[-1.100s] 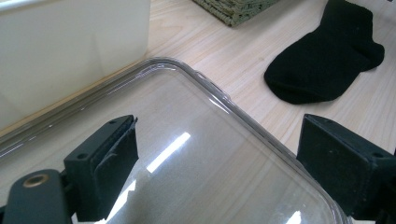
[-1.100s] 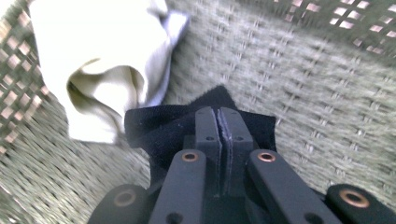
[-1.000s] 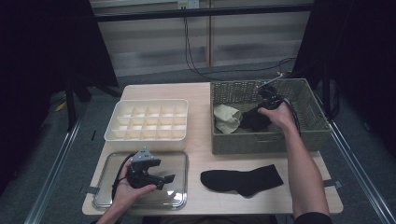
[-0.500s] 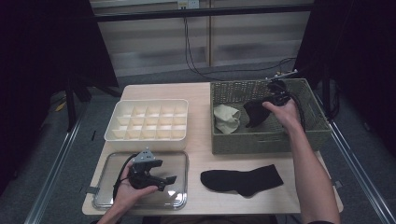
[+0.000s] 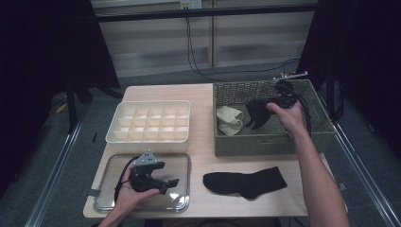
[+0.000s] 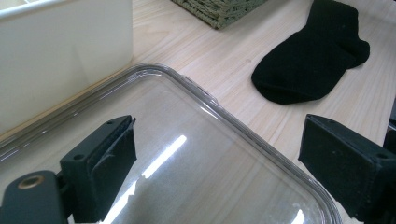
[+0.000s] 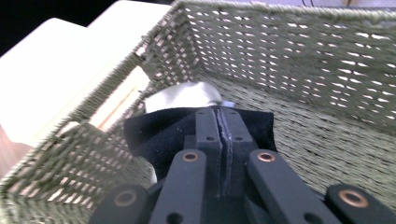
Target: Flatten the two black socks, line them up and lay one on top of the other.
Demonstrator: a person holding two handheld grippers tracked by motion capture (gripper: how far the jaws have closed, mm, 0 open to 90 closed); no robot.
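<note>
Seemingly soft, crumpled black sock (image 5: 257,112) in right tool (image 5: 279,100).

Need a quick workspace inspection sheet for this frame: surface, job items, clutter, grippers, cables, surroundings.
Surface: light wooden table, dry, no spills seen.
Job's things: black sock lifted inside the wicker basket; pale sock lying in the basket; second black sock flat on the table in front of the basket.
Clutter: white divider box, compartments look empty; clear lid flat on the table.
Grippers: right gripper shut on the black sock; left gripper open over the clear lid, holding nothing.
Cables: black cables behind the table.
Surroundings: dark curtains, grey floor, metal floor rails.
</note>
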